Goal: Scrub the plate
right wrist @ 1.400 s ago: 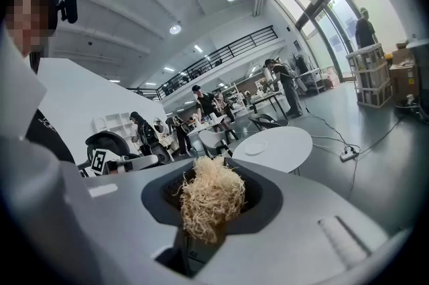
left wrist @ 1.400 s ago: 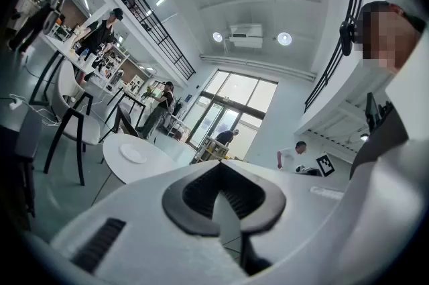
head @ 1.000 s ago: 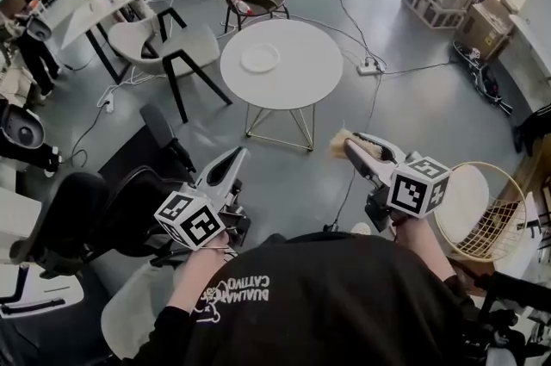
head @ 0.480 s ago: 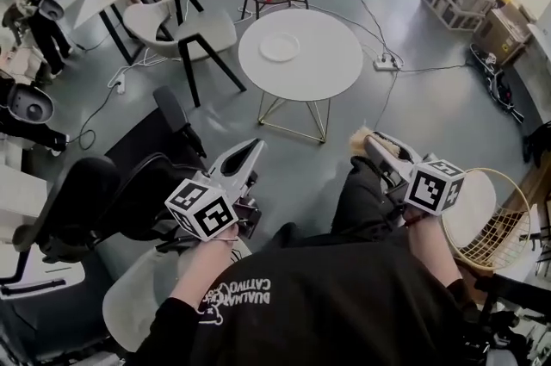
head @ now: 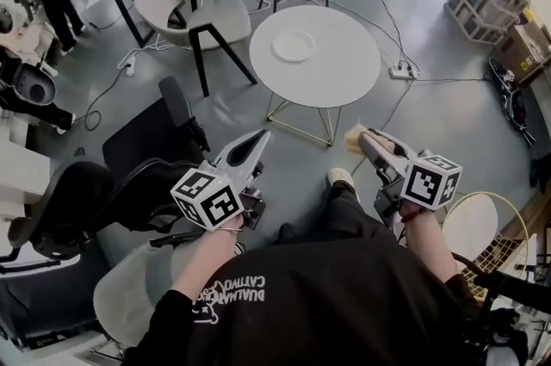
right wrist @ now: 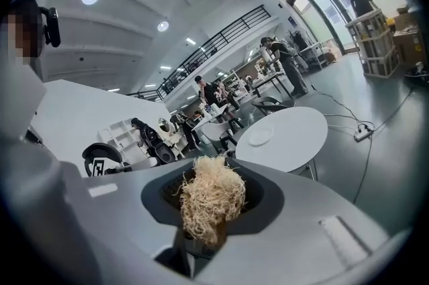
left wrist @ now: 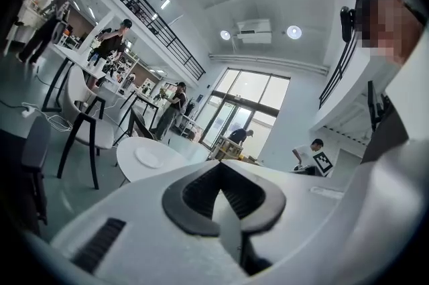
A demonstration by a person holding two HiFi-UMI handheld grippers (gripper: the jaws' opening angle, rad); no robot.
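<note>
My right claw (head: pixel 368 140) is clamped on a stringy scrubber (head: pixel 353 136), ready for the plate (head: pixel 294 45) on the tabletop (head: pixel 344 76) at upper centre, well apart from it; my left claw (head: pixel 256 140) is closed and empty.

Smooth, glossy white plate (head: pixel 294 45) on matt white round table (head: pixel 344 80); rough, tangled straw-coloured fibre scrubber (right wrist: pixel 211 200); polished grey floor (head: pixel 456 132), faintly reflective.

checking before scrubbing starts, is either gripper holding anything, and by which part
The right gripper is shut on a tan fibrous scrubber, pinched by its lower end, tuft sticking out. The left gripper is shut and empty.
</note>
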